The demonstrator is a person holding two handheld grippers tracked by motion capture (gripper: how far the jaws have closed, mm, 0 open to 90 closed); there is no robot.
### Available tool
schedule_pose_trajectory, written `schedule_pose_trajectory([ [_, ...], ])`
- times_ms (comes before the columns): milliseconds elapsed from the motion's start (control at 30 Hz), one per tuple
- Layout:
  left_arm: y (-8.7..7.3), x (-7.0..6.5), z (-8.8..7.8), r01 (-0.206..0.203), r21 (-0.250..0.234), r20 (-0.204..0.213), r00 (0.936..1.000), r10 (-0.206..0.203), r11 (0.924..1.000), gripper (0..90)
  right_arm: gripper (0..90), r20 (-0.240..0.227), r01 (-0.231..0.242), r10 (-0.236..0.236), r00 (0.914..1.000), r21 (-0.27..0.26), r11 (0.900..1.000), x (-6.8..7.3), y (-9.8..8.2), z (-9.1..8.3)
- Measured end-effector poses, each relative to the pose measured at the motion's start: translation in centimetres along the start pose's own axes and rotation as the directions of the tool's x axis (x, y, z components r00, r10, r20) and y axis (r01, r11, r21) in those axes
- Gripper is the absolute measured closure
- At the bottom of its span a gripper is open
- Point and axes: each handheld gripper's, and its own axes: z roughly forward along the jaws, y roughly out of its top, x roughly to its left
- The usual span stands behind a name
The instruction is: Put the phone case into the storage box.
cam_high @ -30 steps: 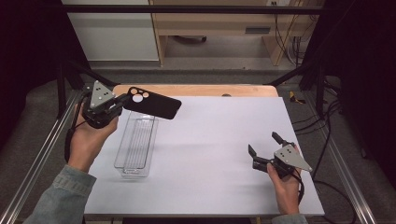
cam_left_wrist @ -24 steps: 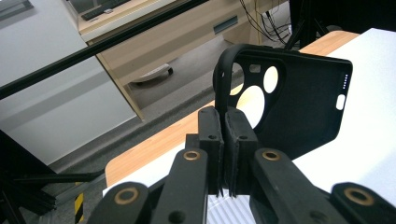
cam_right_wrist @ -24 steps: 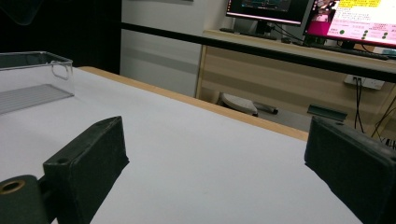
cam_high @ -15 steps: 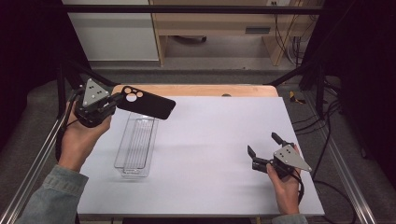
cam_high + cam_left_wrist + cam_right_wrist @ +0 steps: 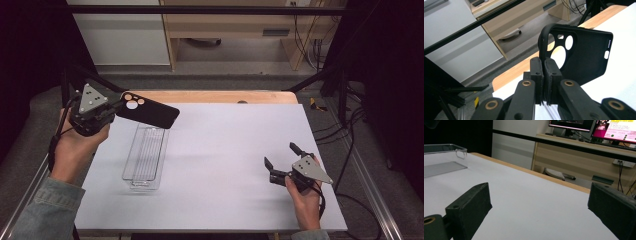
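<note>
Lifted higher: matte black phone case (image 5: 150, 111)

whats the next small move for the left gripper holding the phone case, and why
Probably lower it over the clear tray: the left gripper pinches the black phone case by its edge, hovering above the tray's far end, and nothing lies in the tray.

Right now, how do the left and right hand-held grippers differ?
The left hand-held gripper is shut on the black phone case, raised above the clear tray; the right hand-held gripper is open and holds nothing. The left sits at the table's far left corner, the right low near its front right. Both have black jaws.
</note>
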Motion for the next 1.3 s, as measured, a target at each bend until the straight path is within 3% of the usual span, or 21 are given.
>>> schedule_pose_trajectory([
  [700, -2.0, 2.6, -1.6, 0.028, 0.013, -0.016, 0.9995, -0.028, 0.9995, 86.0, 4.9, -0.027, -0.03, 0.029, 0.9992, -0.025, 0.999, -0.3, 0.2, -0.3],
  [1300, -3.0, 3.8, -2.0, -0.006, 0.057, -0.036, 0.9993, 0.008, 0.9984, 85.9, 3.6, -0.063, -0.027, 0.025, 0.9977, -0.023, 0.999, 0.0, 0.2, -0.7],
])
